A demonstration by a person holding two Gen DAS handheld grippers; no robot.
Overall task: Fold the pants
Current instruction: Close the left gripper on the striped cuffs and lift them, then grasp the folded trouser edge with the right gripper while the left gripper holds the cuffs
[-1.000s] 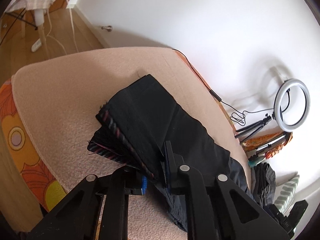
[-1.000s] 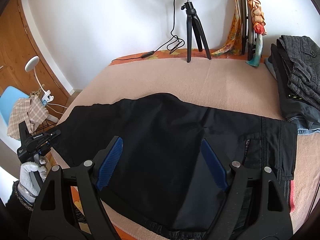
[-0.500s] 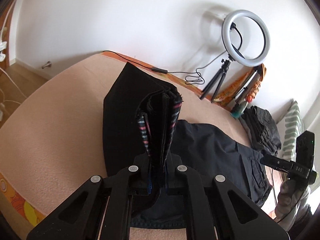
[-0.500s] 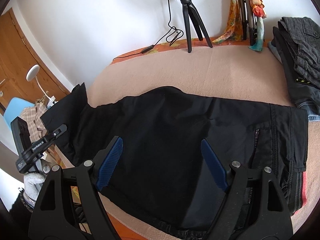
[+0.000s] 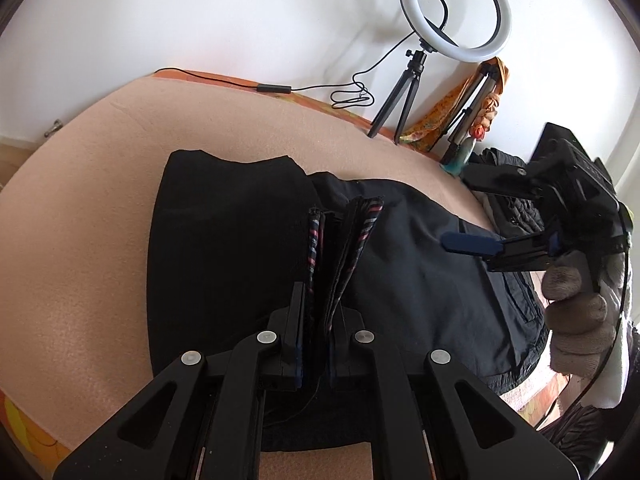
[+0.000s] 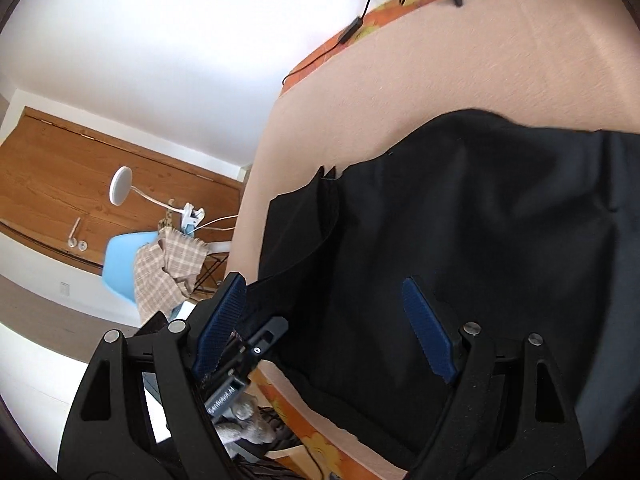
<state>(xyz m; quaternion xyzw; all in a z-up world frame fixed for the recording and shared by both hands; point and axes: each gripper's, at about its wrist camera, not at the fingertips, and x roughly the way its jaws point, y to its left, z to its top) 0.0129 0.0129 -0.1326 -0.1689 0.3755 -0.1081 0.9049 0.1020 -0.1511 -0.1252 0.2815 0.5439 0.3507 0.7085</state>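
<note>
Black pants [image 5: 420,272] lie across a peach-covered bed [image 5: 88,208]. My left gripper [image 5: 318,320] is shut on the pants' hem end [image 5: 344,240], whose striped lining shows, and holds it folded over above the upper part of the pants. My right gripper [image 6: 324,328] is open and empty just above the black fabric [image 6: 480,220] near the bed's front edge. It also shows in the left wrist view [image 5: 472,243], held by a gloved hand [image 5: 576,312] at the right.
A ring light on a tripod [image 5: 456,12] and its cable [image 5: 276,89] stand at the back of the bed. A stack of dark clothes [image 5: 516,208] lies at the right. A blue chair with a checked cloth [image 6: 160,256] and a lamp [image 6: 120,186] stand beyond the left edge.
My left gripper has carried the hem end over toward the waist, folding the legs back. My right gripper has swung left and tilted, still open, closer to the left gripper.
</note>
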